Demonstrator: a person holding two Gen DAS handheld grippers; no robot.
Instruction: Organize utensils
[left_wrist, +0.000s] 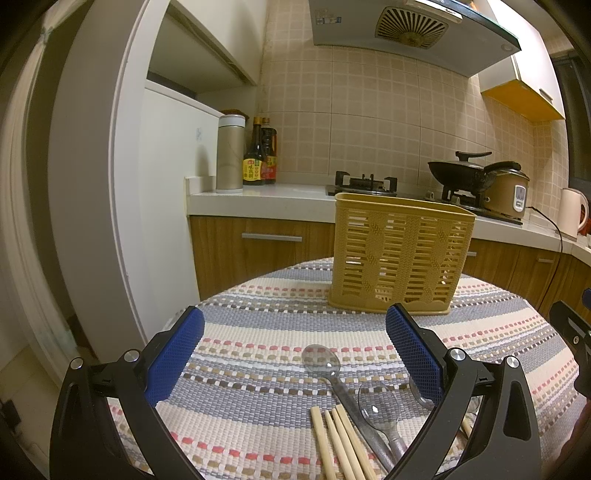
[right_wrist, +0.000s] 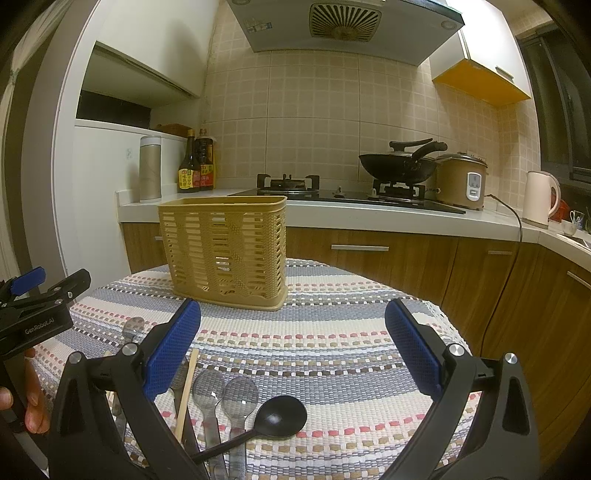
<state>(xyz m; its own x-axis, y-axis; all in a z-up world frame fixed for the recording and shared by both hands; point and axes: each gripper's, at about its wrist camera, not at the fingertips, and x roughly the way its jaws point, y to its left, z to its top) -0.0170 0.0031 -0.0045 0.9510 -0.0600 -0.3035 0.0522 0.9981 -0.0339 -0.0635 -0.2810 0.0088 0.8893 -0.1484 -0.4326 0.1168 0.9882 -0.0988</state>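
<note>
A tan slotted utensil basket (left_wrist: 400, 254) stands upright at the far side of a round table with a striped woven cloth (left_wrist: 258, 332); it also shows in the right wrist view (right_wrist: 225, 247). Clear plastic spoons (left_wrist: 325, 365) and wooden chopsticks (left_wrist: 340, 443) lie on the cloth near me. In the right wrist view clear spoons (right_wrist: 221, 395), a black ladle (right_wrist: 280, 413) and a chopstick (right_wrist: 186, 391) lie side by side. My left gripper (left_wrist: 295, 328) is open above the spoons and chopsticks. My right gripper (right_wrist: 293, 321) is open above the utensils.
Behind the table runs a kitchen counter (right_wrist: 369, 214) with a gas hob, a black wok (right_wrist: 399, 164), a rice cooker (right_wrist: 461, 181), a kettle (right_wrist: 539, 199), sauce bottles (right_wrist: 195, 162) and a steel flask (right_wrist: 150, 168). The left gripper body (right_wrist: 37, 306) shows at the left.
</note>
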